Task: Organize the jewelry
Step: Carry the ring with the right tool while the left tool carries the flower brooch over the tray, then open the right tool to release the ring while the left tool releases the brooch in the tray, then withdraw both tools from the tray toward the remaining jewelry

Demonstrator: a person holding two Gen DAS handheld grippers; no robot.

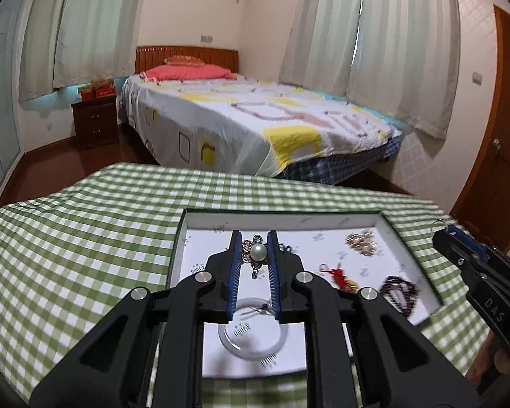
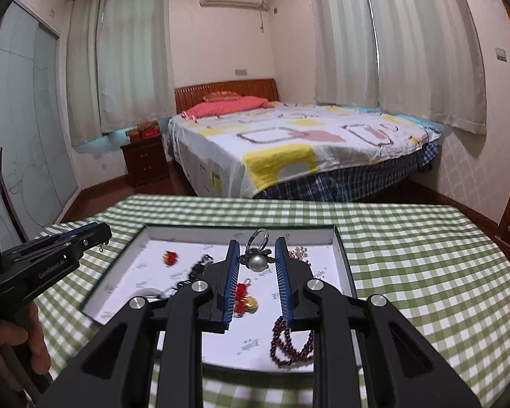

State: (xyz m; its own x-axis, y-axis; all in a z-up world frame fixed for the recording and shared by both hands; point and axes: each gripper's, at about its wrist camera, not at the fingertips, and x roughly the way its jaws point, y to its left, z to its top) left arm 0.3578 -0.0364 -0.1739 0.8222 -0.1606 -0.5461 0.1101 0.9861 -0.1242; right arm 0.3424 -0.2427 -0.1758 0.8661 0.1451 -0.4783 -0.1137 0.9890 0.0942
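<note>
Two pearl pieces lifted: left gripper (image 1: 254, 255) jaws pinch a pearl-and-rhinestone brooch (image 1: 256, 254), right gripper (image 2: 257, 261) jaws a pearl-topped silver ring (image 2: 257, 259). Beads, bangle and charms lie loose in the white shallow tray (image 2: 340, 258), lower centre; sorting looks barely begun.

A bed (image 2: 289, 142) with a pink pillow (image 2: 227, 105), a dark nightstand (image 2: 144, 163), pale curtains (image 2: 425, 44).

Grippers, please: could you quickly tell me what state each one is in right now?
Left gripper: shut on the pearl brooch.
Right gripper: shut on the pearl ring.
</note>
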